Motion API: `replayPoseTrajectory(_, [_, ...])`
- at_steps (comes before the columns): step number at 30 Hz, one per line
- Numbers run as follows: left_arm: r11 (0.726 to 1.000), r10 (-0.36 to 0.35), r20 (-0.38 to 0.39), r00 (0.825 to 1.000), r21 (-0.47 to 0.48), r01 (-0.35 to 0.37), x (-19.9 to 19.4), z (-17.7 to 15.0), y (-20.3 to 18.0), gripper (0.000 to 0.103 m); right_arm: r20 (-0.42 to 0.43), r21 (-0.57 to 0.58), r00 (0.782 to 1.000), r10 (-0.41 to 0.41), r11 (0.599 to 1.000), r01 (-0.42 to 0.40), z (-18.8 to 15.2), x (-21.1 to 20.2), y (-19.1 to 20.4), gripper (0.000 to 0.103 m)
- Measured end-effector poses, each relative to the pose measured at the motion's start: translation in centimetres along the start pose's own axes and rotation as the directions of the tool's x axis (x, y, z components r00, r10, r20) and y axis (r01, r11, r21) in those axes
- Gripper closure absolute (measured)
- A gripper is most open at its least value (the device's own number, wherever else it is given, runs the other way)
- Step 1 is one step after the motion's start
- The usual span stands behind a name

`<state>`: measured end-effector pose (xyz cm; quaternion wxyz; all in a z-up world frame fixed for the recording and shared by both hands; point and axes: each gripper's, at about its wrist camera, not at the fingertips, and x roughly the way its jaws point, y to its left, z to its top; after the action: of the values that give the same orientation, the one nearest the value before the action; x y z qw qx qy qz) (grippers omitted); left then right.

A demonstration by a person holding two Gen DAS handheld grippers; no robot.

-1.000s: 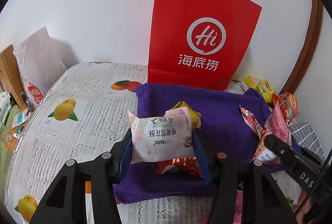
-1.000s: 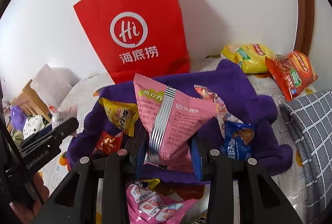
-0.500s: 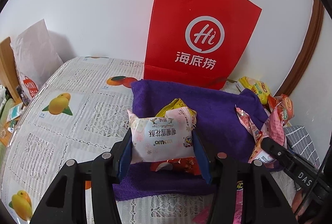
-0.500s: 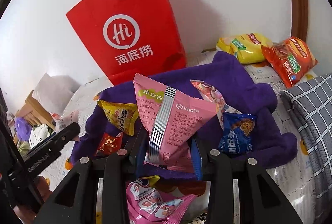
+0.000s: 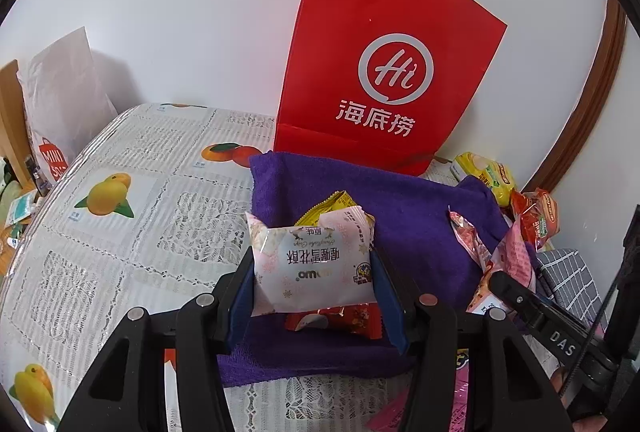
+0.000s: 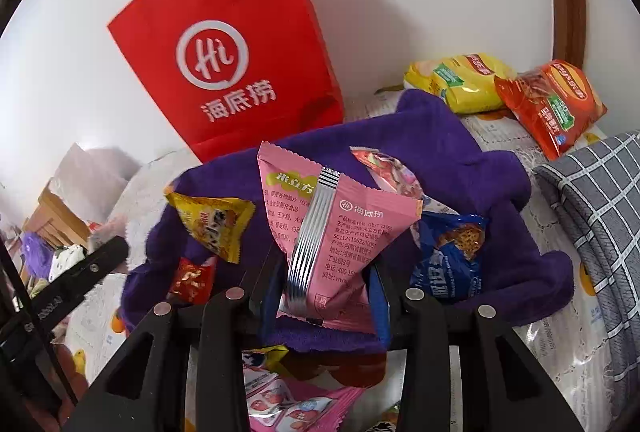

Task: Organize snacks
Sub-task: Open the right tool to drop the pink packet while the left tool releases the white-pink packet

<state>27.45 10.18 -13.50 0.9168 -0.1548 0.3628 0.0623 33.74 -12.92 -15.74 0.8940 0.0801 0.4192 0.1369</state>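
Matt red paper bag [image 5: 384,71], fuzzy purple cloth [image 5: 420,216], glossy foil packets [image 6: 340,228].

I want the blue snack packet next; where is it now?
In the right wrist view, the blue packet lies on the purple towel, just right of the pink packet held in the right gripper.

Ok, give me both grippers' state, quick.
Left gripper: shut on the white snack pack.
Right gripper: shut on the pink snack pack.
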Motion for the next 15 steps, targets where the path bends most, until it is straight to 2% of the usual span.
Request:
replayPoseTrajectory(7, [1.0, -0.012, -0.008, 1.0, -0.005, 0.012, 0.3, 0.0, 0.1, 0.051, -0.026, 0.028, 1.0, 0.001, 1.0, 0.0, 0.1, 0.5, -0.5, 0.063])
replayPoseTrajectory(11, [1.0, -0.006, -0.016, 1.0, -0.014, 0.006, 0.7, 0.0, 0.5, 0.051, -0.039, 0.026, 0.999, -0.001, 1.0, 0.002, 0.0, 0.7, -0.4, 0.054])
replayPoseTrajectory(15, [1.0, -0.013, -0.032, 0.999, -0.028, 0.012, 1.2, -0.1, 0.8, 0.051, -0.044, 0.03, 0.999, 0.0, 1.0, 0.001, 0.0, 0.7, -0.4, 0.051])
